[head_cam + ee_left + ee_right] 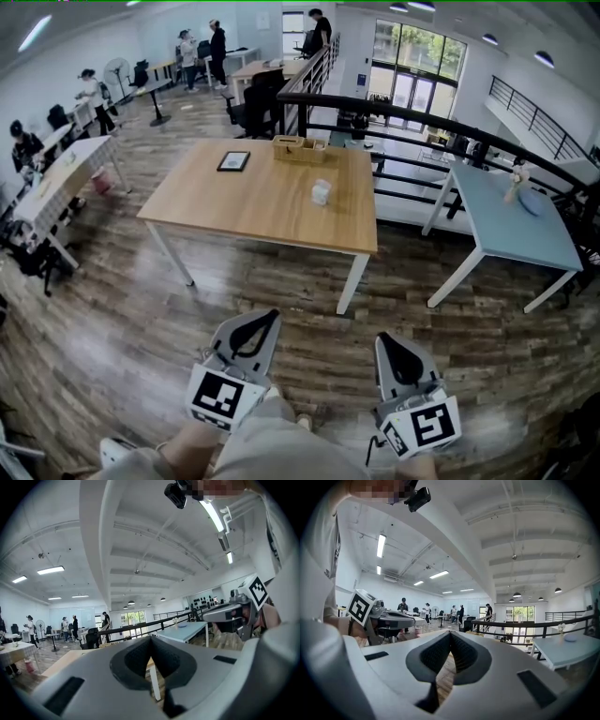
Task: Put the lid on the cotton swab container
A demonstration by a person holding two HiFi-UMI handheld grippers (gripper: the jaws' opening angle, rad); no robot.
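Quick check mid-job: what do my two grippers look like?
Both the left gripper and right gripper have light grey shells with black padded jaws tapering to a point. Each carries a white cube printed with black square markers.

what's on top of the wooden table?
On the wooden table: a dark-framed flat item, a wooden box at the far edge, and a small white container. Too far to tell the box's contents or whether the container is lidded.
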